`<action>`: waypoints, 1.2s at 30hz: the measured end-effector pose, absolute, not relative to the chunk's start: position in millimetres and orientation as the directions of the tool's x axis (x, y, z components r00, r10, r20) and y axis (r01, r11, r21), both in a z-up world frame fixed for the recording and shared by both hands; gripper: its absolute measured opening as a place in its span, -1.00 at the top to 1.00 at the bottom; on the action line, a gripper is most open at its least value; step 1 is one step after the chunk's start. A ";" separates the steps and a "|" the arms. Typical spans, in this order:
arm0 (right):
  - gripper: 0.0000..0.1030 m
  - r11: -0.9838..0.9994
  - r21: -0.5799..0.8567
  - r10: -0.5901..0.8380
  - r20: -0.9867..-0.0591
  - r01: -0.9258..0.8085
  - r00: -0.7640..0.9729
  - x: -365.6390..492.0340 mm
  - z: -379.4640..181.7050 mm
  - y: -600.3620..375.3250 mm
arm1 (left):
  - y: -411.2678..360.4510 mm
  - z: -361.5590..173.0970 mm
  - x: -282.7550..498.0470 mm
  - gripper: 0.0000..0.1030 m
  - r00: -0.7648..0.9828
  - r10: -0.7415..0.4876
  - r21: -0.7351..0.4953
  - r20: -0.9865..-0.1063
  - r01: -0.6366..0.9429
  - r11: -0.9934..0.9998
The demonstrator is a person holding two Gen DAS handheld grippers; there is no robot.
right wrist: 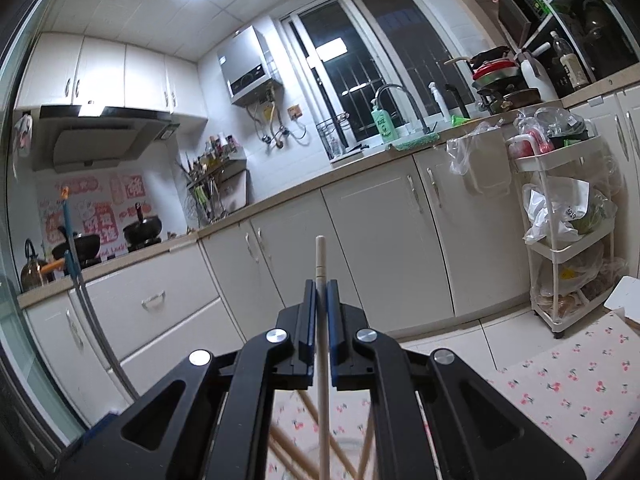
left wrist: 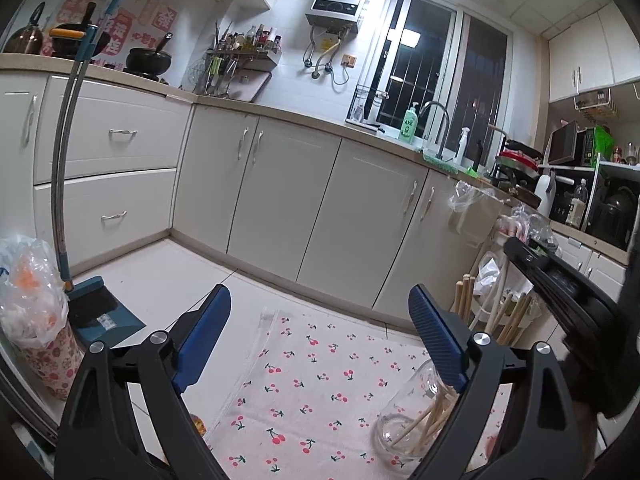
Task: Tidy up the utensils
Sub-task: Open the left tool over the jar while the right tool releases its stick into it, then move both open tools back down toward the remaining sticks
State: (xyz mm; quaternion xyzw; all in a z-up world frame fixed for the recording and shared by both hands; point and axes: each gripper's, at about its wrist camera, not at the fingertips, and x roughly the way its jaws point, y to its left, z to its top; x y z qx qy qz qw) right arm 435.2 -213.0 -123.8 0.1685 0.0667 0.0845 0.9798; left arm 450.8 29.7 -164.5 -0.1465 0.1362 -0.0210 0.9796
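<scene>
The right claw [right wrist: 320, 292] gripped one chopstick [right wrist: 321, 264]; the left claw [left wrist: 320, 316] gaped wide. Next, probably lowering it into the glass jar [left wrist: 404, 432] on the cherry-print desk [left wrist: 312, 380].

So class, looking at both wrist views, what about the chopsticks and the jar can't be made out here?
- Left wrist view: the glass jar is partly covered by the left gripper; its base is hidden.
- Count of chopsticks in jar: overlapping, behind glass.
- Right wrist view: the held chopstick has its lower end cut off by the frame; the right gripper hides the jar's mouth.
</scene>
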 end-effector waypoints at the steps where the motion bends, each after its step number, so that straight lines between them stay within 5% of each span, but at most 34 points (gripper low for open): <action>1: 0.83 0.929 0.340 0.192 -0.112 -0.144 0.975 431.5 -123.7 -214.8 | 28.8 -165.1 450.9 -0.69 0.961 -0.082 -0.290 -0.266 0.002 0.957; 5: 0.41 0.931 0.336 0.204 -0.145 -0.146 0.968 405.8 -119.5 -229.9 | 23.8 -165.2 448.8 -0.73 0.953 -0.087 -0.281 -0.290 0.002 0.960; 9: 0.35 0.934 0.342 0.181 -0.200 -0.104 0.963 370.0 -119.5 -258.4 | 18.3 -166.2 436.6 -0.77 0.943 -0.093 -0.279 -0.319 0.001 0.960; 20: 0.34 0.949 0.314 0.220 -0.669 0.003 0.710 336.0 -220.8 -272.3 | -5.7 -190.6 392.9 -0.80 0.872 -0.136 -0.229 -0.471 0.028 0.973; 36: 0.36 0.988 0.153 0.132 -0.795 -0.014 0.592 340.8 -249.3 -279.6 | -47.1 -201.0 383.3 -0.81 0.795 -0.198 -0.175 -0.574 0.117 0.978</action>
